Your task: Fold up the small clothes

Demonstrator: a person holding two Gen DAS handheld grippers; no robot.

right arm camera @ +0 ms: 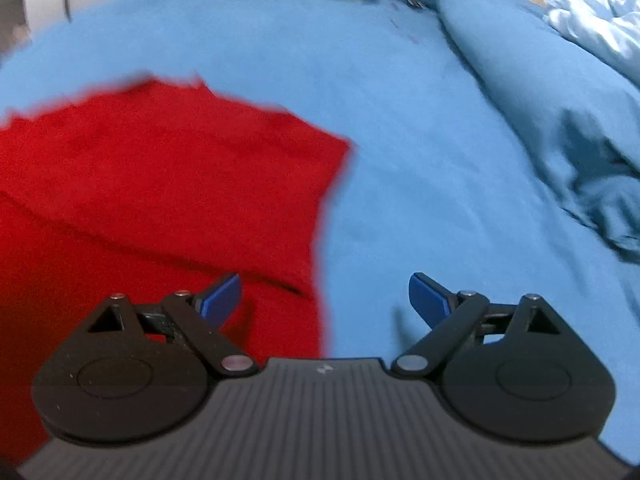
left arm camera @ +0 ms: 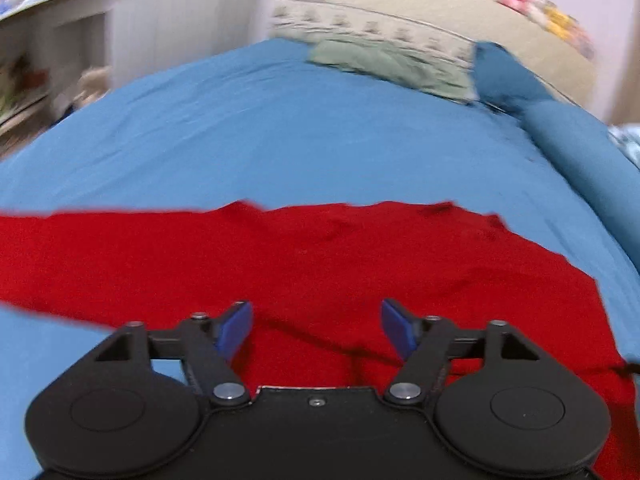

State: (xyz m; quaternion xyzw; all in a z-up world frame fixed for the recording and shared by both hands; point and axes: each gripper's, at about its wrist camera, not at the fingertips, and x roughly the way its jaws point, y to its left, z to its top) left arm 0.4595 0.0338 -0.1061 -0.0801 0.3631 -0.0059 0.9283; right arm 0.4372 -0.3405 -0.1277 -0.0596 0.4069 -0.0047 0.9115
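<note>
- The left tool (left arm camera: 316, 330) has its blue pads (left arm camera: 236, 330) spread wide with nothing between them. It hangs over the near part of the red shirt (left arm camera: 304, 264), probably so it can drop onto an edge or crease.
- The right tool (right arm camera: 325, 300) is also wide open and empty. Its left pad (right arm camera: 220, 296) is above red cloth and its right pad (right arm camera: 430, 298) is above bare sheet, so it straddles the right edge of the shirt (right arm camera: 160, 192). That looks like a line-up for pinching that edge.
- The shirt lies spread out on the bed (left arm camera: 280, 140), mostly flat. A few creases and a fold line run near the tools. In the left view a sleeve stretches out to the left. A flat spread suits folding, since the edges are easy to reach.
- Both views are blurred, so I cannot tell whether either tool touches the cloth.
- Judging by the task, folding is at an early stage: no neat stack shows, and the next move would be to close on an edge and carry it across.
- Farther off, a green cloth (left arm camera: 384, 66) lies near the pillows (left arm camera: 512, 80). A rumpled blue cover (right arm camera: 560, 128) lies to the right, well apart from the shirt.
</note>
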